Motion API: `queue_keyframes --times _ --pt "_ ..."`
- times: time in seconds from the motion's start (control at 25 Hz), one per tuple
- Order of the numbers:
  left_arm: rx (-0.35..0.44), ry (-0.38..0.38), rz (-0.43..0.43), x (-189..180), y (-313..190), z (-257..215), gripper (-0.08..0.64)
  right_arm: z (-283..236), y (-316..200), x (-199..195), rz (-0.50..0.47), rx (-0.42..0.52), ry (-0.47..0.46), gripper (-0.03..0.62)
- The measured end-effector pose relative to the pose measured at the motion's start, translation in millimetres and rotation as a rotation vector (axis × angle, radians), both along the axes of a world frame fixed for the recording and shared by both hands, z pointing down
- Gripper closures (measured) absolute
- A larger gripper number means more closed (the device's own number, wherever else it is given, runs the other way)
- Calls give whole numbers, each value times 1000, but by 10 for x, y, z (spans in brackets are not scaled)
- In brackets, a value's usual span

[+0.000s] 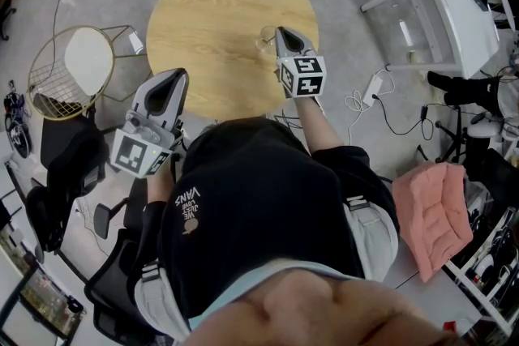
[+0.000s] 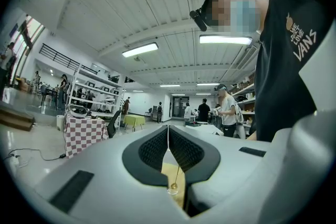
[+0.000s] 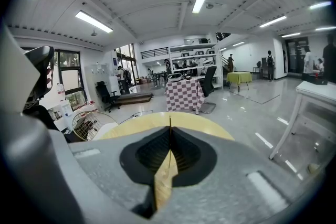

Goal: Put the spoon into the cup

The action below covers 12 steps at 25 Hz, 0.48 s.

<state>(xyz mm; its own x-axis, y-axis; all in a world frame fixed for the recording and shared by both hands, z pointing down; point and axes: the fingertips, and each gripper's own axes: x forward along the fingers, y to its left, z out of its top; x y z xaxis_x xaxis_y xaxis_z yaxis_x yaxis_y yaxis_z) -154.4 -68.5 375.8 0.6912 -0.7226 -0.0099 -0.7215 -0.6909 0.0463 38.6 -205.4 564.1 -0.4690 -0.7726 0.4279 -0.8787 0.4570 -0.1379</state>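
The scene is taken from above the person's head, steeply downward and close over the black-shirted torso [image 1: 259,215], with the round light-wood table [image 1: 211,53] seen beyond it. From the left gripper [image 1: 177,79], held just off the table's edge, the hall is viewed with an upward tilt. The ceiling fills much of that view, and only a sliver of the table is caught beneath the jaws. From the right gripper [image 1: 280,32], set over the table's near side, the tabletop is viewed almost level. The table is shared by all three views, and the red-and-white checked-cloth table [image 3: 184,94] by both gripper views.
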Motion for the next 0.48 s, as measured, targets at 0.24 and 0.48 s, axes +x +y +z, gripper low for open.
queue_keyframes --times 0.24,0.48 --pt "-3 2 -5 -3 -8 28 558 56 -18 17 4 -10 3 594" --pt "-6 5 -7 -12 -37 45 558 108 -45 11 5 -19 9 594"
